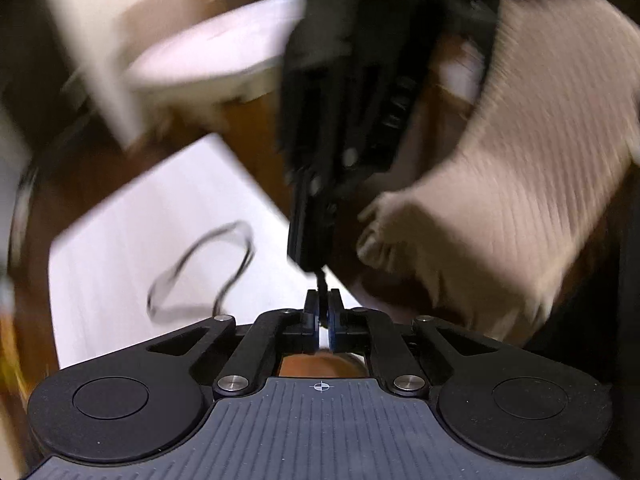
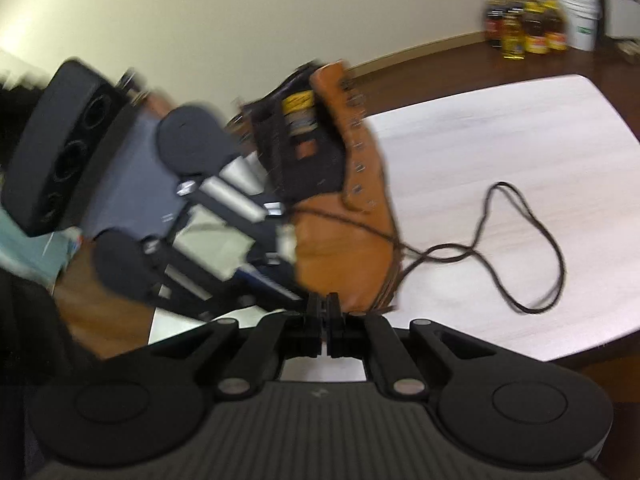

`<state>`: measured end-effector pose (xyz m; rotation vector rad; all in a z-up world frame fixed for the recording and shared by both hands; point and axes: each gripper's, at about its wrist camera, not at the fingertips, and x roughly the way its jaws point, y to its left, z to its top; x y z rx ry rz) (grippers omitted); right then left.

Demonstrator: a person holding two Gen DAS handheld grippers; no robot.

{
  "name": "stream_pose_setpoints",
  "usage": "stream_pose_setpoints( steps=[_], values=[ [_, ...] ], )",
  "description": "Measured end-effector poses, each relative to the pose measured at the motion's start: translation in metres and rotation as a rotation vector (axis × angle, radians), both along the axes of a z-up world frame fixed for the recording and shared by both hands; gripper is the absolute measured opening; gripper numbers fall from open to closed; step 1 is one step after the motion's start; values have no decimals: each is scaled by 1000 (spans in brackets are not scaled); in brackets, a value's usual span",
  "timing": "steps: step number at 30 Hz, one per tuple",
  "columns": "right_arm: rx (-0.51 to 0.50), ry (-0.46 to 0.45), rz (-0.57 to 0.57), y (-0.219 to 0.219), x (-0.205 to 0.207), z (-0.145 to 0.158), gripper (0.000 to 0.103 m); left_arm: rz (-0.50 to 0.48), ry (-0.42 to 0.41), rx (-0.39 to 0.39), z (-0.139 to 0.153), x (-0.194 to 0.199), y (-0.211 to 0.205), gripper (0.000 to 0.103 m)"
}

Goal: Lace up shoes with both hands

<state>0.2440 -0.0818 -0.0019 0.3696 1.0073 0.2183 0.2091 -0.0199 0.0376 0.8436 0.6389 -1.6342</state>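
Blurred boot [image 2: 344,216]; lace [image 2: 520,248] trailing

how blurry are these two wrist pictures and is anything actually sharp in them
Left wrist view: heavy motion smear over the sleeve, right gripper and lace; only the left gripper is crisp. Right wrist view: the boot is smeared, the white table is softer, and fisheye bends the wall edge.

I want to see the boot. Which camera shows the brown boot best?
The right wrist camera. It shows the tan boot with its row of eyelets, dark tongue and the dark lace trailing onto the white table. The left wrist camera shows no boot clearly, only a lace loop on the table, all blurred.
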Motion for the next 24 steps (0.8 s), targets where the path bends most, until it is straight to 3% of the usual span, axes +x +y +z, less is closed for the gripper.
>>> stream_pose_setpoints(
  steps=[1,3,7,8,9,11,12,16,19,24],
  values=[
    [11,-3,-53,-4,-1,-2,8,144,46,22,0,8,7,4],
    [61,2,-172,-13,-4,-10,9,251,91,30,1,13,14,4],
    [176,27,-318,-21,-5,-27,9,636,225,34,0,26,51,4],
    [217,30,-343,-22,-5,-31,9,659,244,32,-1,28,53,4],
    [258,33,-367,-24,-4,-35,10,760,315,11,-3,32,66,4],
    [359,37,-410,-25,1,-46,14,876,353,5,-5,43,76,4],
    [402,39,-428,-25,5,-50,14,905,366,-1,-5,47,78,4],
    [418,35,-445,-16,20,-54,15,998,441,-25,-13,64,87,4],
    [404,30,-442,-5,29,-48,15,1002,530,-63,-16,71,90,4],
    [379,52,-404,11,39,-40,15,929,576,-143,-18,73,90,4]
  ],
)
